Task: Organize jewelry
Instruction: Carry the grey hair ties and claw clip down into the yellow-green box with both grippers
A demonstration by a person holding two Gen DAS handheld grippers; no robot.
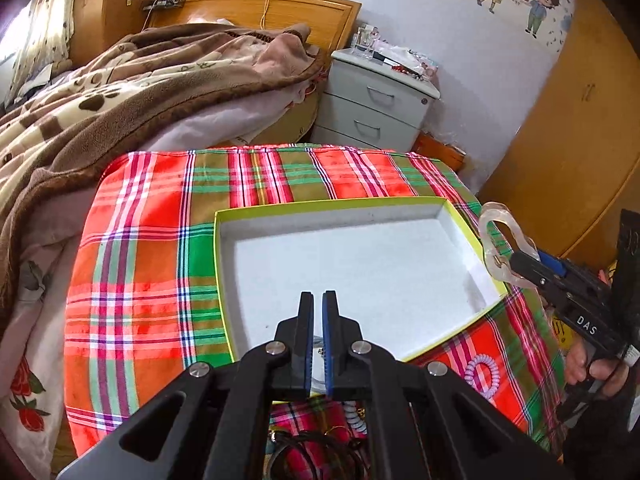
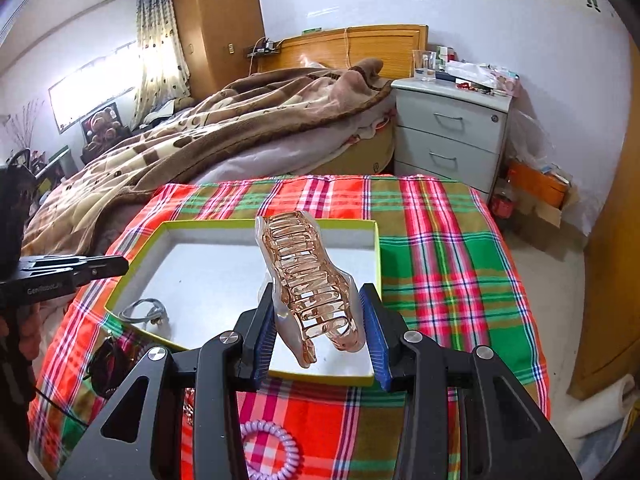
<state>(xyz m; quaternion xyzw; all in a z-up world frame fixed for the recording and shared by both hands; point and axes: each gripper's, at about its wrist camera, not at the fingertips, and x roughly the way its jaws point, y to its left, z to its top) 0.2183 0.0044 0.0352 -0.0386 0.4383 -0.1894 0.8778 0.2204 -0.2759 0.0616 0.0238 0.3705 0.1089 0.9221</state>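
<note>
Translucent pink toothed hair claw [image 2: 310,280]

My left wrist camera sits just behind the left gripper [image 1: 318,300], looking forward and down at the box [image 1: 256,216] close ahead on the plaid surface [image 1: 140,260]. My right wrist camera looks likewise past the right gripper [image 2: 318,300]. Both views share the box, surface, bed [image 1: 120,80] and nightstand [image 1: 376,96] beyond.
</note>
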